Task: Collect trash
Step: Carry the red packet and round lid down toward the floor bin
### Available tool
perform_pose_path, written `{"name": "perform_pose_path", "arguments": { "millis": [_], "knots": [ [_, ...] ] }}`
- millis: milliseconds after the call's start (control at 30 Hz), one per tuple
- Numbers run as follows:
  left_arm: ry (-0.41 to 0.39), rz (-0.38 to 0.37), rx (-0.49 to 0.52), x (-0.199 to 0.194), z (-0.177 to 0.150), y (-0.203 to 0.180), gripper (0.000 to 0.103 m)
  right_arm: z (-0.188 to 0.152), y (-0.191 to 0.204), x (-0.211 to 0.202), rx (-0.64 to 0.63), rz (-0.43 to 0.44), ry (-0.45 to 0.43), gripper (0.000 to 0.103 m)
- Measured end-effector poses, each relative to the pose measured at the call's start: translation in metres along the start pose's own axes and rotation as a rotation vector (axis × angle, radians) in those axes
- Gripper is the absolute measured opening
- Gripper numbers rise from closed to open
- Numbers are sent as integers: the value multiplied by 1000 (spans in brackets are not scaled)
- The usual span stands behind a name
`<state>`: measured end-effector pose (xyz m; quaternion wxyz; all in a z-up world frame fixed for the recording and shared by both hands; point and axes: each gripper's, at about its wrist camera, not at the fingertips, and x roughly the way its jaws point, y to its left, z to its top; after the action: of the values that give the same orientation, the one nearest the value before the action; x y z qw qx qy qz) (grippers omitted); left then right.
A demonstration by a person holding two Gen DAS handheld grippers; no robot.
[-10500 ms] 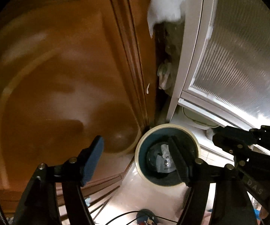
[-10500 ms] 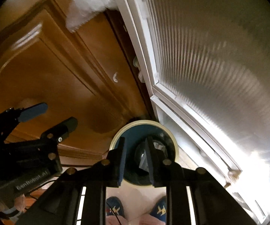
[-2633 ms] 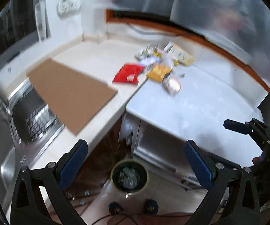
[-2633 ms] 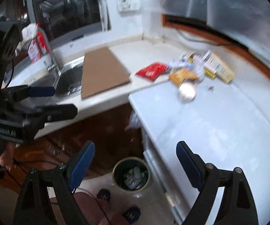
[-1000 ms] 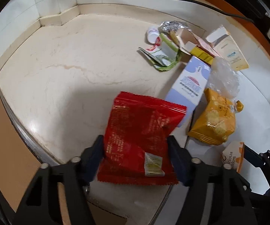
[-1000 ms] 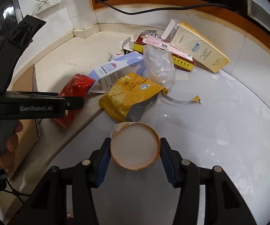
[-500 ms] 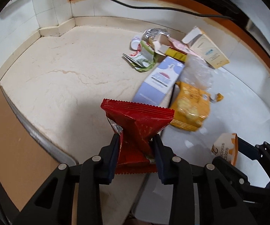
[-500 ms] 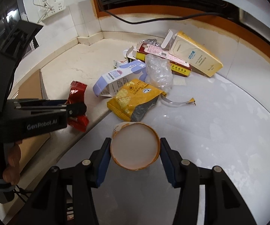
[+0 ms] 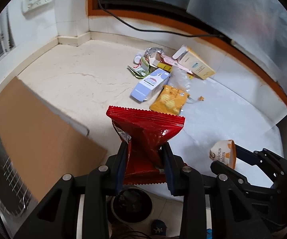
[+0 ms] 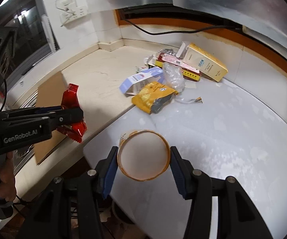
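Observation:
My left gripper (image 9: 144,165) is shut on a red snack bag (image 9: 146,131) and holds it in the air past the counter edge; the bag also shows in the right wrist view (image 10: 71,111). My right gripper (image 10: 143,159) is shut on a white and orange paper cup (image 10: 143,155), which also shows in the left wrist view (image 9: 224,155). A round trash bin (image 9: 131,207) stands on the floor below my left gripper. More trash lies on the counter: a yellow snack bag (image 10: 153,97), a blue-white carton (image 10: 139,81), a clear plastic bag (image 10: 173,75) and a yellow box (image 10: 205,63).
A brown cardboard sheet (image 9: 36,131) lies over the sink edge at the left. A metal sink rack (image 9: 2,179) is at the far left. A black cable (image 10: 163,31) runs along the back wall. A white surface (image 10: 233,139) adjoins the beige counter (image 9: 79,83).
Both grippers have pulled back and up from the counter, each with its item held. The trash pile looks farther away and the bin now shows below my left gripper.

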<state>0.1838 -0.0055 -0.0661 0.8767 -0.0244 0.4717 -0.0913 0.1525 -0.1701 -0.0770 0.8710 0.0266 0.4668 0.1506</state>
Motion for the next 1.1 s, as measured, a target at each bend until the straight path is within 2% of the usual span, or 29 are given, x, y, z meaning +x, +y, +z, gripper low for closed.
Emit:
{"name": "perform_pose_path", "arguments": {
  "millis": [233,567,833,1100],
  "knots": [
    [-54,52,-11,-48,-50,-11,32,-19,17,-31,-74,72,-4,51],
    [-94,125,-33,-76,-118,-23,32,-47,46,-52,-200,144,1,51],
    [-43,171,-42,-66,-170,-18,32,-80,68,-39,-275,156,62,51],
    [47,178,-110,-31,-216,7,32,-117,83,-6,-328,137,141,51]
  ]
}}
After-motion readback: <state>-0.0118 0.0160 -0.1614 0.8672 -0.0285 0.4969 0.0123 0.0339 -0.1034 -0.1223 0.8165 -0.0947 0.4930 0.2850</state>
